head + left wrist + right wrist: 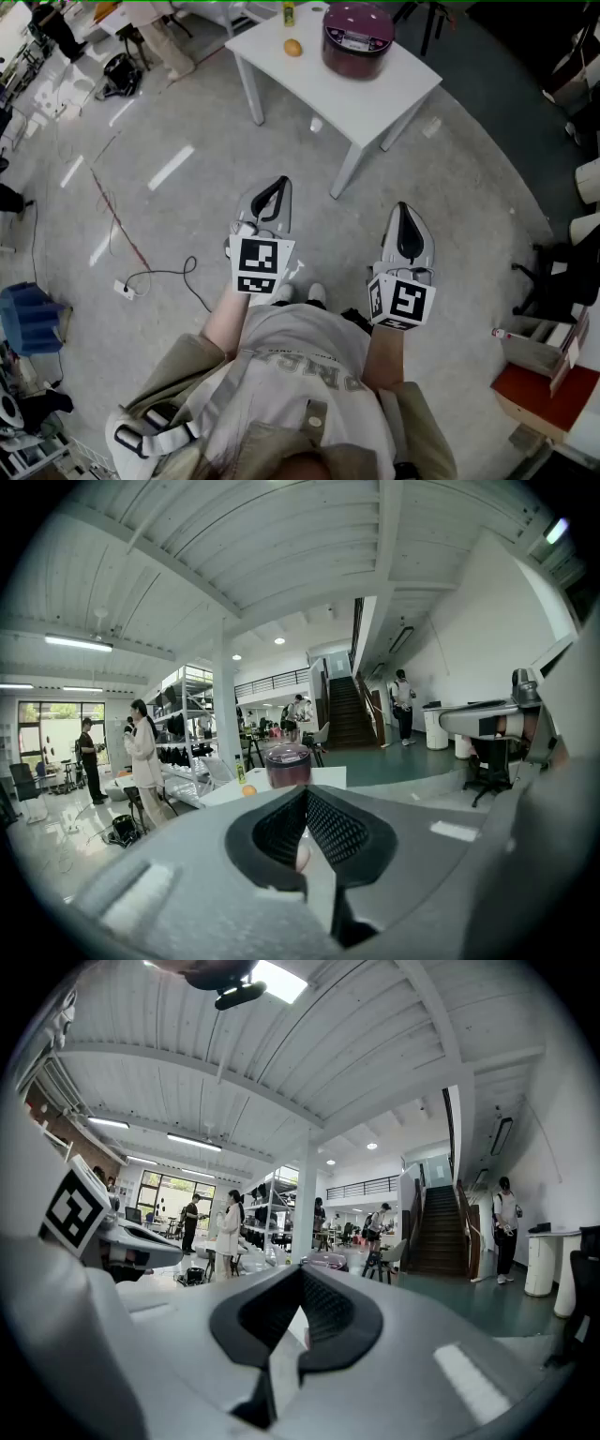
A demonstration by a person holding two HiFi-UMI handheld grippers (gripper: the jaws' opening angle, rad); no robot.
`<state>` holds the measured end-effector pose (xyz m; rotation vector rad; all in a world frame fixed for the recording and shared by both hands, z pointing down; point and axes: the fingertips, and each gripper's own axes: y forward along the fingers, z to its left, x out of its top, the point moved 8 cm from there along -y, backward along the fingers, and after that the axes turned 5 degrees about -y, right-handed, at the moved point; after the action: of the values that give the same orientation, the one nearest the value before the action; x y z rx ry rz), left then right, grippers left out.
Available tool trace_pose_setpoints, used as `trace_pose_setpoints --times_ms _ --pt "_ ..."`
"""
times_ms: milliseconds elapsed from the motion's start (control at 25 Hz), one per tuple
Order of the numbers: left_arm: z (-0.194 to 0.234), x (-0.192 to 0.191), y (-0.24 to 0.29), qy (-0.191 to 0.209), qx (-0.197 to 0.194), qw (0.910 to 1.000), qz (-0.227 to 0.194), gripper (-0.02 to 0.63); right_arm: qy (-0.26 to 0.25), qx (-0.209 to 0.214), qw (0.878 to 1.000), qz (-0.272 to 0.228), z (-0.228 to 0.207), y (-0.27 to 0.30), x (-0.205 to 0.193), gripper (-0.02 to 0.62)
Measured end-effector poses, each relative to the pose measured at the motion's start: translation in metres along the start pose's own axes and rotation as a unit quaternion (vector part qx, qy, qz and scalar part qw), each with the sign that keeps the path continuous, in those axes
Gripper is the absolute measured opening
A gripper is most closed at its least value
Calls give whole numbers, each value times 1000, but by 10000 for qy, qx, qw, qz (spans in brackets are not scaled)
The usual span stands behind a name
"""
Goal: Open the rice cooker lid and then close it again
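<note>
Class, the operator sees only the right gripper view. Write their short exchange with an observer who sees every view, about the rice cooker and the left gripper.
Operator: Is the rice cooker shut?
Observer: Yes. The head view shows it closed, standing on the white table.
Operator: And the left gripper?
Observer: Its jaws are together with nothing between them, over the floor and well short of the table.

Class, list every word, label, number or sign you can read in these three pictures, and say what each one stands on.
No text reads for certain.
Rice cooker: pale label on the lid, print too small.
Bottle: label too small.
Shirt: large letters across the chest, upside down and creased, not legible.
Left gripper and right gripper: black-and-white square markers only, no words.
</note>
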<state>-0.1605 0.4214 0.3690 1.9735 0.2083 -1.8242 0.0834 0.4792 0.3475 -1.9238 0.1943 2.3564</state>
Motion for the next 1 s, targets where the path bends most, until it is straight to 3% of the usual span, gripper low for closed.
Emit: trace_pose_setpoints --times_ms 560,1000 --pt "8 0 0 -49 59 9999 81 9 -85 96 9999 88 7 4 0 0" --pt "-10 -6 15 -1 -36 9997 256 9 -21 115 9997 220 -10 5 -14 0"
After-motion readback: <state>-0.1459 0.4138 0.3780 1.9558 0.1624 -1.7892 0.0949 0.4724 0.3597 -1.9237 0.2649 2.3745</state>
